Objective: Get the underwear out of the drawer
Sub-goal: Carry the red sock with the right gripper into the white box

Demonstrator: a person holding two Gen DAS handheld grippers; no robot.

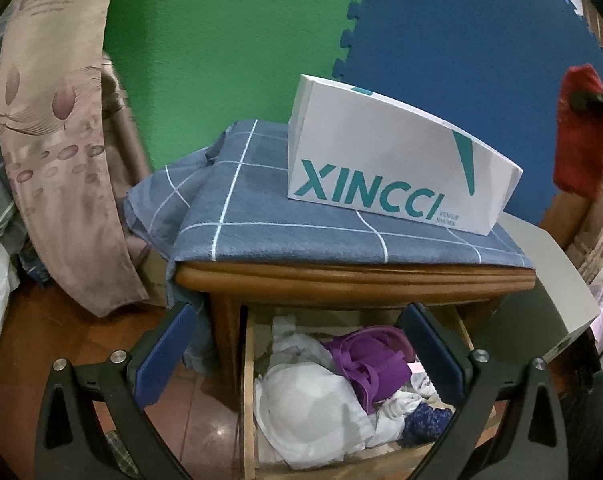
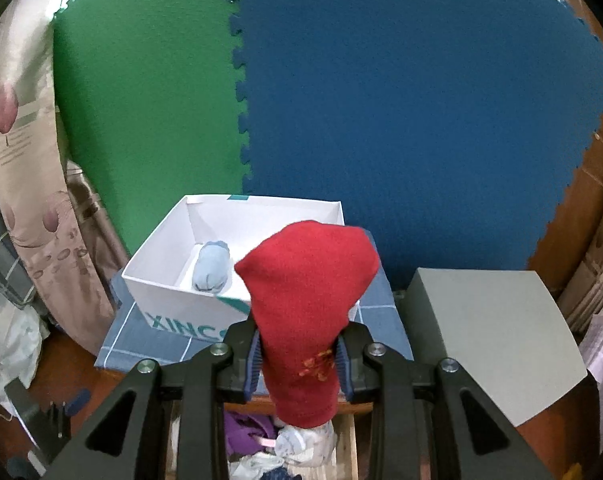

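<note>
Pinching red underwear roll (image 2: 307, 312) between right fingers (image 2: 253, 364), above open drawer (image 1: 248, 392), white XINCCI box (image 2: 173, 304) at ten o'clock. Probably handling soft, light; gripping mid-roll. Left fingers (image 1: 163, 350) spreading empty over purple bra (image 1: 367, 360).

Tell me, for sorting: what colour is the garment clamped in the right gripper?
Red garment with small orange-yellow marks; right wrist view shows it best.

- red garment (image 2: 309, 300): soft knit cloth, kinda fuzzy
- box (image 1: 385, 160): smooth matt white cardboard
- nightstand (image 1: 341, 278): glossy varnished wood
- checked cover (image 1: 285, 236): matt woven cloth
- wall mats (image 2: 401, 120): matt foam
</note>
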